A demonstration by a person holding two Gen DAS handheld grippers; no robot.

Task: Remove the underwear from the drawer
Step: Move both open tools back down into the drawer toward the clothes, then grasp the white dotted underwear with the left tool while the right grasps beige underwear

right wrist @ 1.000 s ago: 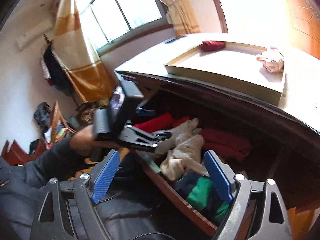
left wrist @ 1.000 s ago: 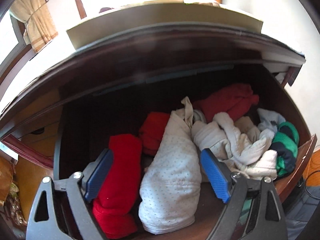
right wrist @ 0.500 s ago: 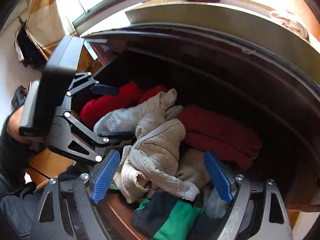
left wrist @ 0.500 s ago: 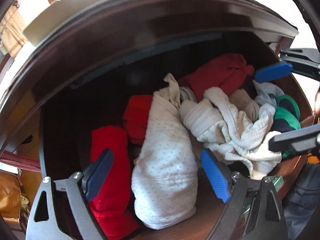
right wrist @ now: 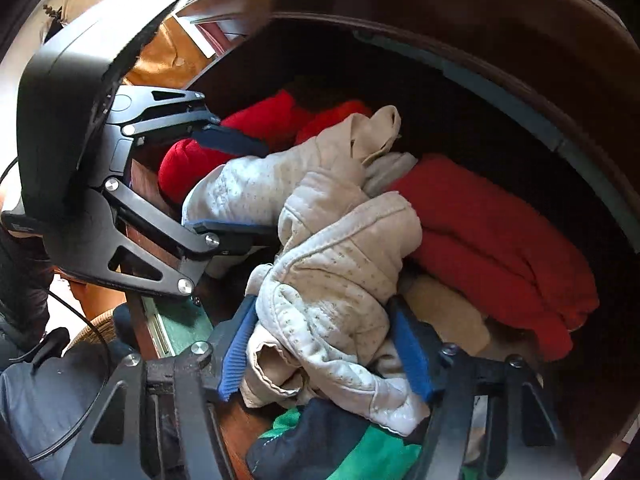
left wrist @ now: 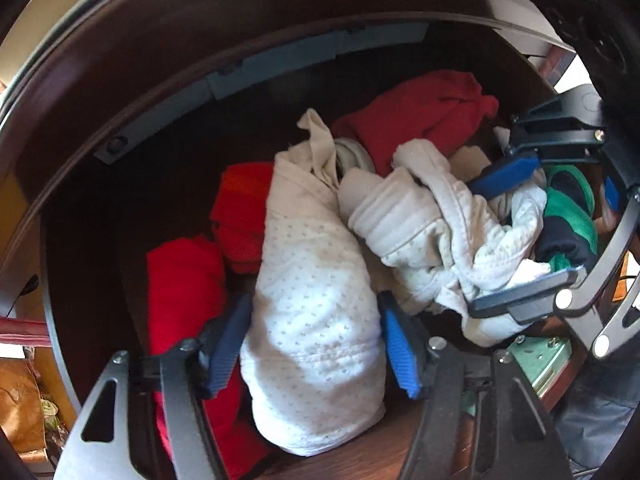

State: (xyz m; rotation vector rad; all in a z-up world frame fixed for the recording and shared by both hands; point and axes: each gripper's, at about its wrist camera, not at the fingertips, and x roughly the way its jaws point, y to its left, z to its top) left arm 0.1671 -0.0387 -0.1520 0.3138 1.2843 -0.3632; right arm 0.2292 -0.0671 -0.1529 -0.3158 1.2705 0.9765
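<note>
Left wrist view first: the left gripper [left wrist: 316,340] is down in the dark wooden drawer [left wrist: 92,240], its blue pads pressed against both flanks of the white dotted underwear [left wrist: 316,312], so the jaws are pinching that roll at six o'clock in the view. A red roll [left wrist: 184,288] lies just beside it at eight o'clock, touching the left pad, and a second orange-red piece [left wrist: 240,212] sits behind it toward ten. At one o'clock a dark red garment [left wrist: 424,120] is bunched against the drawer's back. Over at three o'clock the right gripper [left wrist: 516,236] comes in from the side, its pads on either side of a crumpled cream bundle [left wrist: 440,240], with a green and navy piece [left wrist: 568,220] tucked right behind it. Right wrist view now: the right gripper [right wrist: 324,352] has its blue pads squeezed onto the cream bundle [right wrist: 340,280], jaws closed on the cloth at six o'clock. The green and navy piece [right wrist: 332,452] lies underneath at the very bottom. At nine o'clock the left gripper [right wrist: 232,180] shows side-on, clamping the white dotted underwear [right wrist: 256,184]. The dark red garment [right wrist: 496,248] spreads at three o'clock, and the red roll [right wrist: 256,128] sits at eleven, all inside the drawer [right wrist: 520,80].
</note>
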